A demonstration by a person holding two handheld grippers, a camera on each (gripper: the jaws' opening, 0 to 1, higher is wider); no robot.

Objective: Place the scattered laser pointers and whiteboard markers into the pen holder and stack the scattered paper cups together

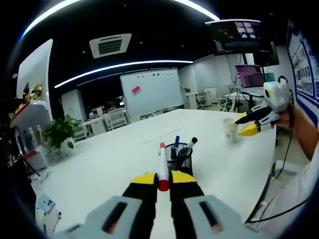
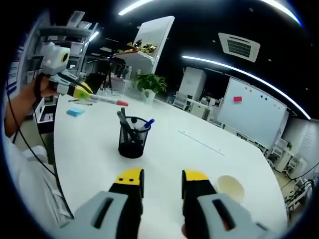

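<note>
White worktop (image 1: 99, 159) all round in the left gripper view, and a red-capped whiteboard marker (image 1: 162, 167) is pinched between the closed jaws of the left gripper (image 1: 163, 178), lined up with the mesh pen holder (image 1: 181, 155) just ahead, where a few pens are already stood. So the marker-dropping step looks to be in hand; next the marker would need tipping upright and lowering into a gap between those pens, which crowd the opening a bit. A paper cup (image 1: 231, 129) sits further off, near the other gripper. In the right gripper view, the right gripper (image 2: 162, 180) is held wide open with nothing in it, the pen holder (image 2: 132, 142) ahead and a paper cup (image 2: 229, 188) just beside its right jaw. A blue pad (image 2: 76, 112) and potted plant (image 2: 149, 83) are off to the far side, well clear.
</note>
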